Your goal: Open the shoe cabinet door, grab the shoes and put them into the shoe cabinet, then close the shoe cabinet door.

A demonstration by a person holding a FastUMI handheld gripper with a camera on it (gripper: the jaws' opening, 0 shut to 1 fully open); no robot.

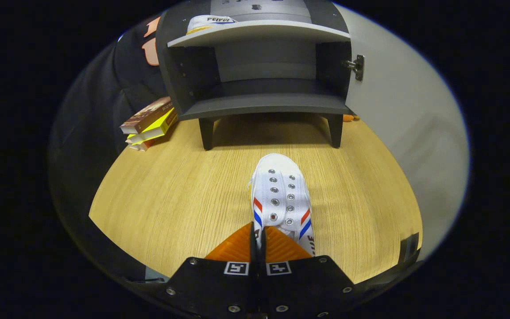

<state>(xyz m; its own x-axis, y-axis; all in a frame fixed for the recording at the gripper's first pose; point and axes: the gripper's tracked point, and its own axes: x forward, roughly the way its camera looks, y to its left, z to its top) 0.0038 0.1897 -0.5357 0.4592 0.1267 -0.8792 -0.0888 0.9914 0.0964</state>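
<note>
Right between the fingers sits the white shoe (281,195), a canvas sneaker with two rows of metal eyelets and no laces visible. On each side of it there are slanted red and blue stripes, and some dark letters run along its right side, too small to read. Its rounded toe points away from the gripper (259,235), toward the shoe cabinet (259,66). The fingers are brought nearly together, with just a thin slit left between them, and they seem to pinch the edge of the shoe's opening at its near end; both fingers press on that thin edge as far as I can tell. The shoe is over the wooden table (171,195), in front of the cabinet and well apart from it; I cannot tell if its sole touches the wood.

The cabinet is dark grey and stands on short legs. Its door (396,110), light grey, is swung open to the right, and a metal hinge (357,66) shows at the right wall. The lower compartment is open to the view, with a shelf (259,33) above it. On this upper shelf lies a second white shoe (210,22), partly seen. To the left of the cabinet a small pile of books (148,124) leans on the table beside the black cloth wall. A small orange object (350,118) lies behind the cabinet's right leg.
</note>
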